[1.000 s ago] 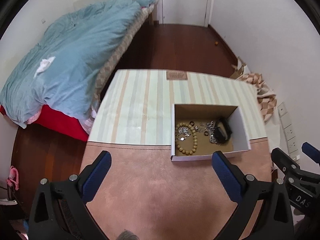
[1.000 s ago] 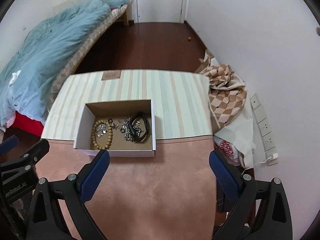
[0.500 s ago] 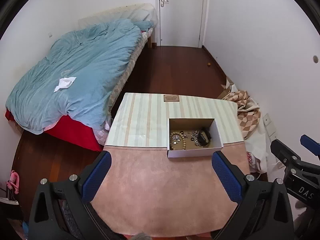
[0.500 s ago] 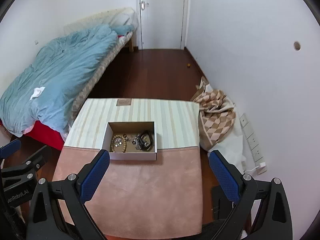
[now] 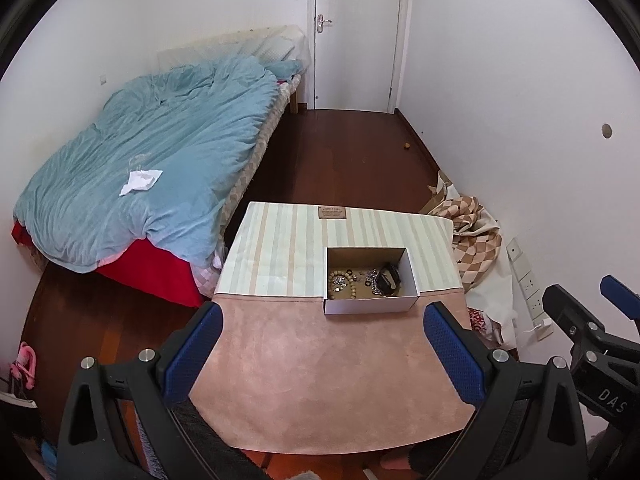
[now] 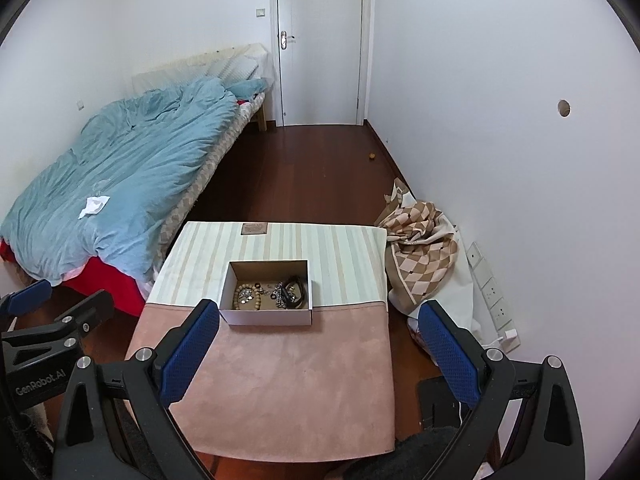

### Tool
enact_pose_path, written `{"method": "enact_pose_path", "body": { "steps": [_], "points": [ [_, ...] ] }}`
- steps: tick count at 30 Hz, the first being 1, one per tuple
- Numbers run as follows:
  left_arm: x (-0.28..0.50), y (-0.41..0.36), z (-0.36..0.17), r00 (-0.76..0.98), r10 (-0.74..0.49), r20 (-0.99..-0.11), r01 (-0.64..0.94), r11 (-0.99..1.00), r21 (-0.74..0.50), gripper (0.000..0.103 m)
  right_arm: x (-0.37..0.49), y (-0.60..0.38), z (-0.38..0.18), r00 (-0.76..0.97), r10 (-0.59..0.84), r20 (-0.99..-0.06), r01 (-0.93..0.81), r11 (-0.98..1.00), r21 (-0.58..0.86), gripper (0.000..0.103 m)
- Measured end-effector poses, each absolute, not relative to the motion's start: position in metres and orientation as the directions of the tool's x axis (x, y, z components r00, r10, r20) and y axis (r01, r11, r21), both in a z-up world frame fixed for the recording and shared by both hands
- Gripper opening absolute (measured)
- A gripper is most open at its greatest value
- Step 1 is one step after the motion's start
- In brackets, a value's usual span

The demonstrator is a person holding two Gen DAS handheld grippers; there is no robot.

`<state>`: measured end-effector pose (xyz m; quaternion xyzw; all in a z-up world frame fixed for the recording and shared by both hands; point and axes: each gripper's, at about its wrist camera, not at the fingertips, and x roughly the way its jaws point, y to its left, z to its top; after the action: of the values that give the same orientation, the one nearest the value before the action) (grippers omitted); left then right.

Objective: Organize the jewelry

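An open white cardboard box [image 5: 370,304] [image 6: 266,316] stands on the table where the striped cloth meets the pink cloth. Inside lie a wooden bead bracelet [image 5: 347,280] [image 6: 245,298], small silver pieces [image 5: 370,278] [image 6: 276,292] and a black band [image 5: 389,280] [image 6: 296,294]. My left gripper [image 5: 320,354] is open and empty, high above the table's near edge. My right gripper [image 6: 320,354] is open and empty too, high and well back from the box. Each gripper shows at the edge of the other's view.
The table [image 5: 320,392] carries a pink cloth in front and a striped cloth [image 5: 288,248] behind. A bed with a blue duvet [image 5: 152,168] stands left. A checked blanket [image 6: 420,256] and wall sockets [image 6: 492,292] lie right. A white door [image 6: 320,40] is at the back.
Both grippers have risen and pulled back from the table, so the box looks much smaller and more of the room shows. Both stayed open and empty.
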<state>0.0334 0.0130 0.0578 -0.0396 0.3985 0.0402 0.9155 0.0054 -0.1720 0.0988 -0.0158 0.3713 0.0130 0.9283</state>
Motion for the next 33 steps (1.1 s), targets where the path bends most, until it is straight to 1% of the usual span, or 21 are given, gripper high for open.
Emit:
{"method": "enact_pose_path", "body": {
  "steps": [6,8,12,20,33],
  "points": [
    [0.034,0.01,0.058,0.676,0.047,-0.736,-0.105,0.994,-0.032,0.102,0.012,-0.169,0.099,0.721,0.0,-0.693,-0.041,0.998,-0.042,0.101],
    [0.038,0.01,0.056,0.662,0.053,-0.748,-0.112,0.993,-0.029,0.102,0.019,-0.168,0.096,0.715,-0.005,-0.699,-0.039,0.998,-0.047,0.103],
    [0.056,0.01,0.046,0.64,0.049,-0.766,-0.12,0.992,-0.036,0.102,0.039,-0.17,0.087,0.701,-0.012,-0.713,-0.031,0.998,-0.048,0.103],
    [0.095,0.011,0.028,0.6,0.094,-0.795,-0.145,0.989,0.007,0.102,0.082,-0.171,0.064,0.656,-0.025,-0.755,-0.026,0.998,-0.056,0.103],
    [0.134,0.005,0.004,0.529,0.066,-0.846,-0.124,0.992,0.001,0.102,0.127,-0.173,0.036,0.578,-0.038,-0.815,-0.018,0.998,-0.059,0.103]
  ]
}}
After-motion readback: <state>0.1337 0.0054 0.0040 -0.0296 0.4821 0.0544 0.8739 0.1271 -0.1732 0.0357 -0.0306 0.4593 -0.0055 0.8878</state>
